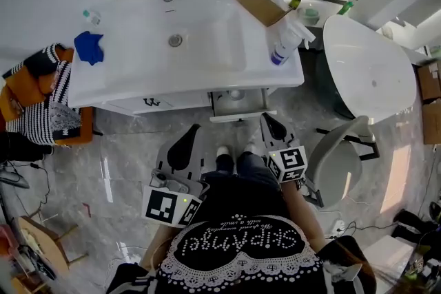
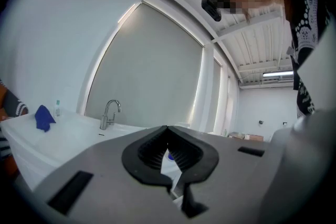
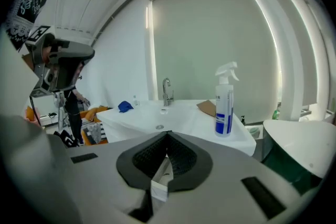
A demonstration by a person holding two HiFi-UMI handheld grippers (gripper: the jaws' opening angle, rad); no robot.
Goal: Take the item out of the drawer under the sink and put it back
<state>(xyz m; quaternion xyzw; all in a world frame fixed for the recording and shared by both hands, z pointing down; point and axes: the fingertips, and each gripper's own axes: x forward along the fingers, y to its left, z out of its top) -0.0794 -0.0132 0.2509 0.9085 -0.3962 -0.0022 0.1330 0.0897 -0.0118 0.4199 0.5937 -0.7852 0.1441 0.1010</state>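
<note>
Guessing at a small, light, rigid item (image 1: 236, 95), showing only as a pale round shape and too small to name. Expecting a smooth, perhaps slippery surface, so favouring a pinch across its sides, low and square, rather than by the top.

Keeping the left gripper (image 1: 193, 129) closed, jaws together on nothing, hovering left of the drawer (image 1: 242, 114) on the person's side and well apart from the item.

Lying inside that drawer, pulled partway out beneath the sink (image 1: 207, 51), below its right half.

Keeping the right gripper (image 1: 266, 118) likewise closed and empty, hovering just beside the drawer's right front corner, nearer the item than the left one, touching nothing.

Needing opened jaws before any reach in.
</note>
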